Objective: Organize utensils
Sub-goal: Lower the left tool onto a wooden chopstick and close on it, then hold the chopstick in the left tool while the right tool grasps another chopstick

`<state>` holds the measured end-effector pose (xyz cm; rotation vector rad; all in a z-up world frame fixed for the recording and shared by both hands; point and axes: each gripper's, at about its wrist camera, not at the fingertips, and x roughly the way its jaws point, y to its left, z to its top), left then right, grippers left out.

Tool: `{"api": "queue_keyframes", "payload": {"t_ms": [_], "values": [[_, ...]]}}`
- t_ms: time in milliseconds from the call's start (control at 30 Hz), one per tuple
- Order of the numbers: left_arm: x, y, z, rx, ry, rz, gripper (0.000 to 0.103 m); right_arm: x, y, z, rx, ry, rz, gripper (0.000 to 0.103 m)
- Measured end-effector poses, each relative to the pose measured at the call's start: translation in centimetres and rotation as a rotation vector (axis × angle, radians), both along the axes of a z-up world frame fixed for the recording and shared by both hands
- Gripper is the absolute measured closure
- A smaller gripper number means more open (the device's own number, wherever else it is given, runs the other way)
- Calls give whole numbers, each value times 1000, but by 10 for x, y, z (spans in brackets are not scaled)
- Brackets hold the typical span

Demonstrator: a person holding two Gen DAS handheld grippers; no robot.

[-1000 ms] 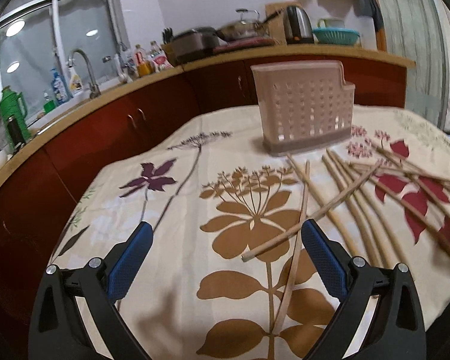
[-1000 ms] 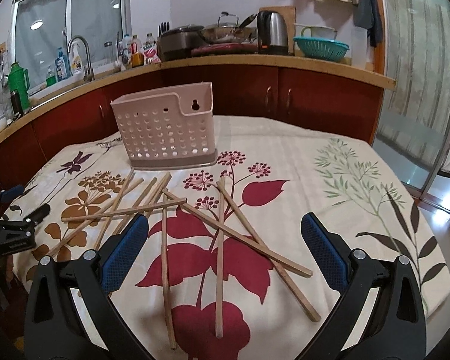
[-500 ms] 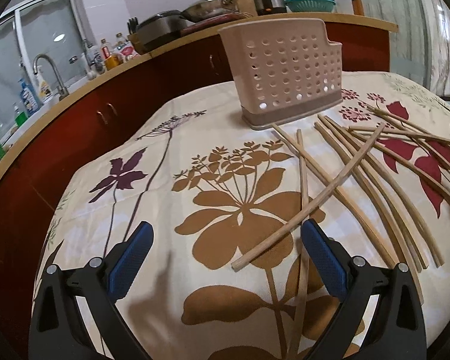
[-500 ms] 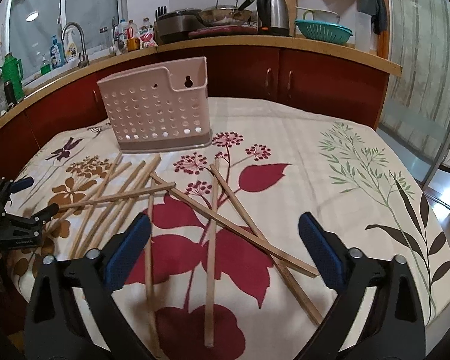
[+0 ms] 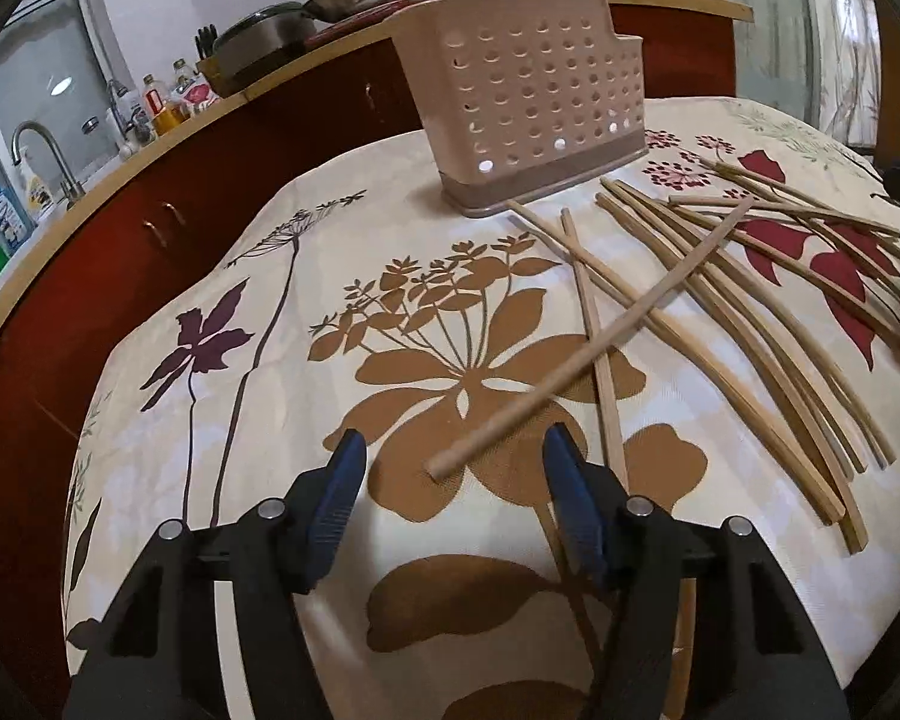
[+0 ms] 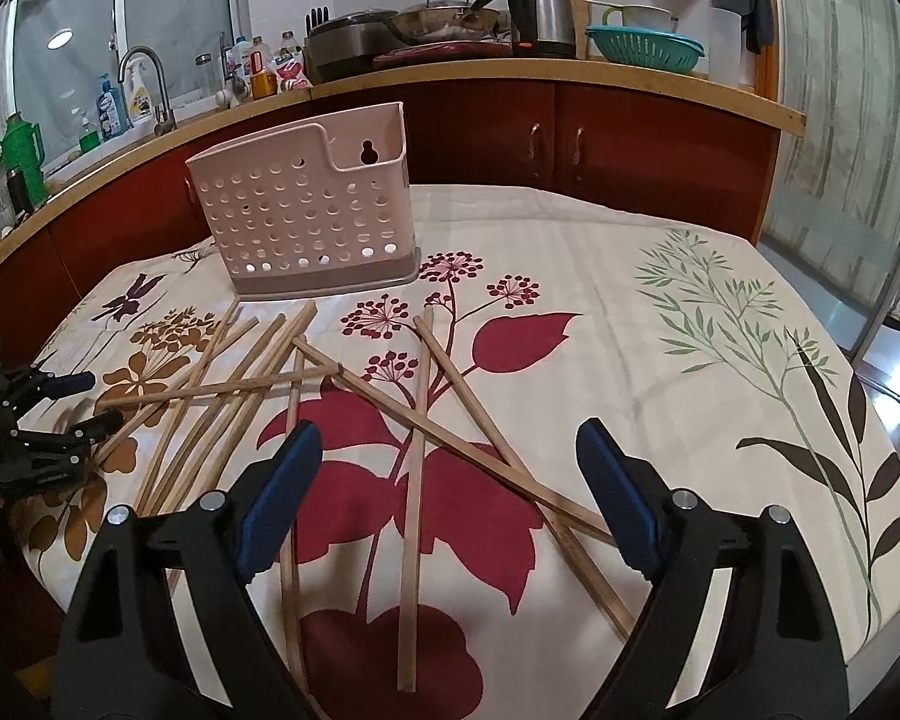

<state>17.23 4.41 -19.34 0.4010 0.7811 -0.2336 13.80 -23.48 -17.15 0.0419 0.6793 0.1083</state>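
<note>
While its jaws have just been closing, the left gripper (image 5: 453, 468) hangs low over the flowered tablecloth (image 5: 282, 360) with the near end of one chopstick (image 5: 588, 342) lying between its blue pads (image 5: 345, 480), neither pad pressing on it, so nothing is grasped. That stick runs away from the claw up and to the right, crossing the other chopsticks (image 5: 744, 324) spread ahead on its right side. Beyond them, straight ahead, stands the perforated pink utensil holder (image 5: 528, 90), upright. The right gripper (image 6: 450, 480) has also just been narrowing slightly, yet stays released above the cloth; several crossed sticks (image 6: 414, 438) lie between and ahead of its pads (image 6: 618, 498), untouched. From it, the holder (image 6: 306, 210) stands ahead and left, and the left gripper (image 6: 84, 402) shows far left.
</note>
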Motion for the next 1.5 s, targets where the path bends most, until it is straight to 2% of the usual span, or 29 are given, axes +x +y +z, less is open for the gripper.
{"api": "queue_keyframes", "payload": {"t_ms": [467, 600, 733, 867, 1000, 1233, 1500], "values": [[6, -6, 3, 28, -6, -77, 47, 0, 1, 0, -12, 8, -1, 19], [8, -6, 0, 15, 16, -98, 47, -1, 0, 1, -14, 10, -3, 19], [8, -4, 0, -31, 45, -110, 60, -2, -1, 2, -14, 2, -1, 19], [2, -9, -1, -22, 46, -129, 73, -6, 0, 5, -17, -6, 3, 19], [-5, -13, -2, 2, 40, -137, 77, -9, 1, 9, -18, -17, 2, 19], [-21, -16, -1, 19, 29, -168, 92, -13, 2, 11, -11, -23, 1, 19], [-40, -22, -1, 51, 6, -165, 95, -16, 4, 11, -16, -24, 7, 19]]}}
